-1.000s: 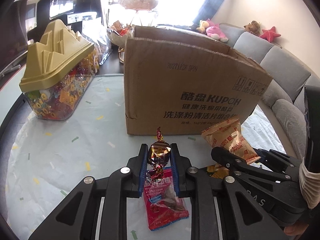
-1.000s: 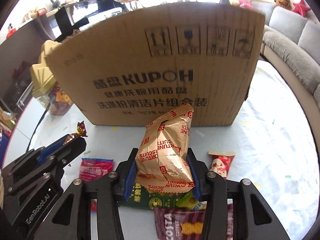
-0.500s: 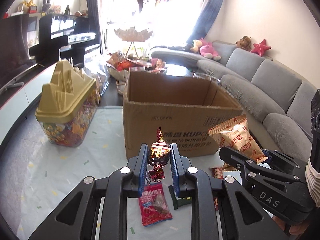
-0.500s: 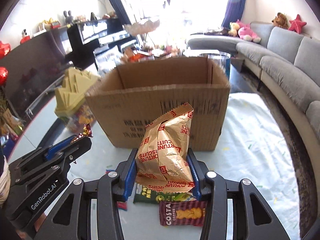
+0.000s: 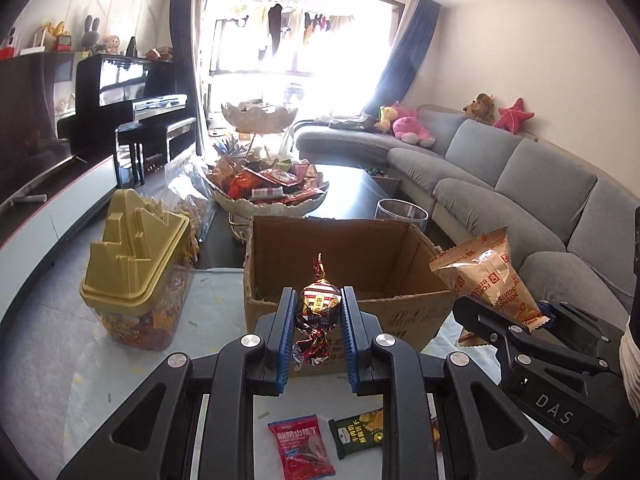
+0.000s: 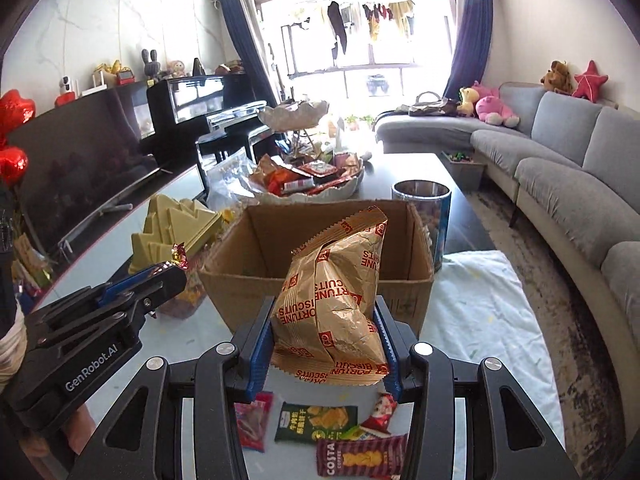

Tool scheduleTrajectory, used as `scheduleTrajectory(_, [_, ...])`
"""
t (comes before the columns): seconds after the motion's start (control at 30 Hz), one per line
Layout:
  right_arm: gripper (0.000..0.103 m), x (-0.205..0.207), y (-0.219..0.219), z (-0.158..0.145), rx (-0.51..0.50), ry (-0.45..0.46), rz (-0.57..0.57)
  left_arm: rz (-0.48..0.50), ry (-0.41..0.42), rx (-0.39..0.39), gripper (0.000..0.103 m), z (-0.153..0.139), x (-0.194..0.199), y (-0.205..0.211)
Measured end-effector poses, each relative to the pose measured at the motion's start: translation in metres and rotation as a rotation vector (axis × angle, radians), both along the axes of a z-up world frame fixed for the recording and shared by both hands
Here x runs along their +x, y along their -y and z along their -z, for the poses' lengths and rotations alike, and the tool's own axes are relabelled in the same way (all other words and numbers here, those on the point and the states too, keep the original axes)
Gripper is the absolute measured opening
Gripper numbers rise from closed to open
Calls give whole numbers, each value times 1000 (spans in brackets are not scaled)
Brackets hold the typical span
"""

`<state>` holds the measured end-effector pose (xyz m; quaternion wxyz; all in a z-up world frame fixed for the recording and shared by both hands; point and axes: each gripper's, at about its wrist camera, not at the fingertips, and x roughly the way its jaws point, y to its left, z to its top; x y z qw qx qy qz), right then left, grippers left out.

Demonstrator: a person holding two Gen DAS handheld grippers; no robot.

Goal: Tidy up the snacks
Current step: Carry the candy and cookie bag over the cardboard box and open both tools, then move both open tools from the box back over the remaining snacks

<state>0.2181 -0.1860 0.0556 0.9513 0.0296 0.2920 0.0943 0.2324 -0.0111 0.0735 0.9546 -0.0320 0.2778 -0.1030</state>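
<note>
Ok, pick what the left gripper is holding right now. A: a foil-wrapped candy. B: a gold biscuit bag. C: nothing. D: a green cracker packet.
A: the left gripper is shut on the foil-wrapped candy; the right gripper has the gold biscuit bag.

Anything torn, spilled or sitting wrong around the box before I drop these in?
Nothing spilled. The cardboard box stands upright and open, though its front rim looks ragged. The foil candy and biscuit bag sit firmly clamped. Loose packets lie on the table below.

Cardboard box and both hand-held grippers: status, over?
Left hand-held gripper shut on foil-wrapped candy. Right hand-held gripper shut on gold biscuit packet. Open brown cardboard box ahead, nothing blocking.
</note>
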Motion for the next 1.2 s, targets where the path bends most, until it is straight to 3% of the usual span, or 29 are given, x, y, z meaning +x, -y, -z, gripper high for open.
scheduleTrajectory(0.47, [46,48,6,-23,-37,16,4,-4,-7,5,23,-15,46,0])
scheduleTrajectory(1.0, [46,99,7,-1,-48,-41,9,-1,-97,25,23,17,96,10])
scheduleTrajectory(1.03, [46,101,8,1,-46,-44,10,-9,-101,37,25,19,99,11])
scheduleTrajectory(1.1, [49,105,9,4,-49,-41,23,-26,-102,62,52,20,101,12])
scheduleTrajectory(1.17, [68,109,10,5,-67,-45,50,-41,-86,69,58,20,98,11])
scheduleTrajectory(1.2, [70,110,12,6,-66,-39,62,-38,-87,70,58,20,97,10])
